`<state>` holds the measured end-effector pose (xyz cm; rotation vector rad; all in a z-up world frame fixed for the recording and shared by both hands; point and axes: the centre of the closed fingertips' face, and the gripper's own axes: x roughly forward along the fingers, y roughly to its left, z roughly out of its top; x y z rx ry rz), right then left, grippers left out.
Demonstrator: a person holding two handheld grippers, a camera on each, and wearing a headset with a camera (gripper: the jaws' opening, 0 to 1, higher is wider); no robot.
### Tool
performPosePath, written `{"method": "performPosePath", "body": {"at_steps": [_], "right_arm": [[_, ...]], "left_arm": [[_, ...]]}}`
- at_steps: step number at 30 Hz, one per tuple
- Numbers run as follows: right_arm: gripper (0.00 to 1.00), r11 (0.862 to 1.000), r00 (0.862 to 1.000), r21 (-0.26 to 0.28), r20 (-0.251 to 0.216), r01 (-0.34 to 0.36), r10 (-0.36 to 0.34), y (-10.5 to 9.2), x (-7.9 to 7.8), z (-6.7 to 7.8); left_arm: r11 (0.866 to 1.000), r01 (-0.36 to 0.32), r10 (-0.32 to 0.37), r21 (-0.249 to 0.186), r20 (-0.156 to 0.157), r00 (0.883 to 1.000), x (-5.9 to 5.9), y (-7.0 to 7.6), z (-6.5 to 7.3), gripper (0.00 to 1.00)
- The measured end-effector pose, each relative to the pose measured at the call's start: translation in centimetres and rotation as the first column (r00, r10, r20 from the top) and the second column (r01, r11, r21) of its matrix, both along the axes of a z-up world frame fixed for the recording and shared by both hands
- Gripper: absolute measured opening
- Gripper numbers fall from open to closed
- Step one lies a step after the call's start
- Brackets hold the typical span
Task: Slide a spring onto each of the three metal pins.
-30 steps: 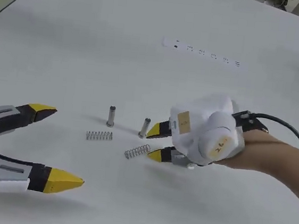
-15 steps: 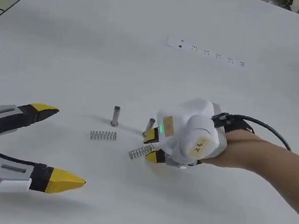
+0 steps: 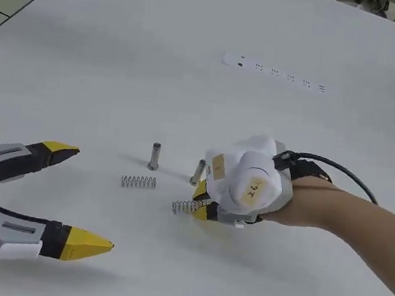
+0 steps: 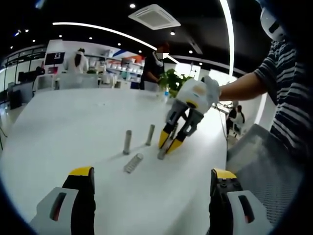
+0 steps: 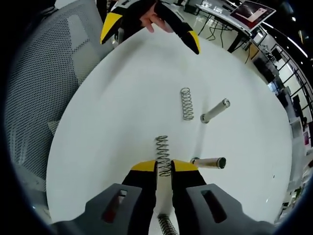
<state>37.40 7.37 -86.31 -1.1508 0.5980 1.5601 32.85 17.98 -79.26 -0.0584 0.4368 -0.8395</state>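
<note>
In the head view the left gripper is held wide open. In the right gripper view a spring is pinched by the right gripper in its narrowed jaws, just beside a pin, over which its free end should be aligned.

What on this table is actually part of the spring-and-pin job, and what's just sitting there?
Part of the job:
- gripped spring, pinched by the right hand-held gripper
- loose spring
- left pin and right pin, both upright
- left hand-held gripper, open, holding nothing

Just lying about:
- white power strip
- grey mesh chair
</note>
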Motion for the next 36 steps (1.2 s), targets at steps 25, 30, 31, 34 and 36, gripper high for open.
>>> {"method": "performPosePath", "body": {"at_steps": [25,30,31,34,36], "right_arm": [[0.08,0.983,0.988,0.104,-0.029,0.151,-0.149,-1.4,-2.0,3.8],[0.08,0.977,0.983,0.110,-0.037,0.184,-0.181,-1.6,-2.3,4.4],[0.08,0.974,0.981,0.112,-0.036,0.195,-0.192,-1.6,-2.2,4.4],[0.08,0.967,0.975,0.127,-0.052,0.219,-0.214,-1.6,-2.5,4.7],[0.08,0.964,0.973,0.133,-0.057,0.231,-0.225,-1.7,-2.8,4.8]], "left_arm": [[0.988,0.150,-0.149,0.027,-0.026,0.988,-0.8,-3.5,-0.8,0.78],[0.982,0.185,-0.185,0.040,-0.011,0.983,-0.6,-4.7,-1.0,0.77],[0.981,0.190,-0.190,0.041,-0.009,0.982,-0.6,-5.0,-1.0,0.77],[0.975,0.217,-0.217,0.036,0.004,0.976,-0.6,-5.8,-0.7,0.73],[0.972,0.233,-0.234,0.035,0.021,0.972,-0.5,-6.4,-0.4,0.70]]}}
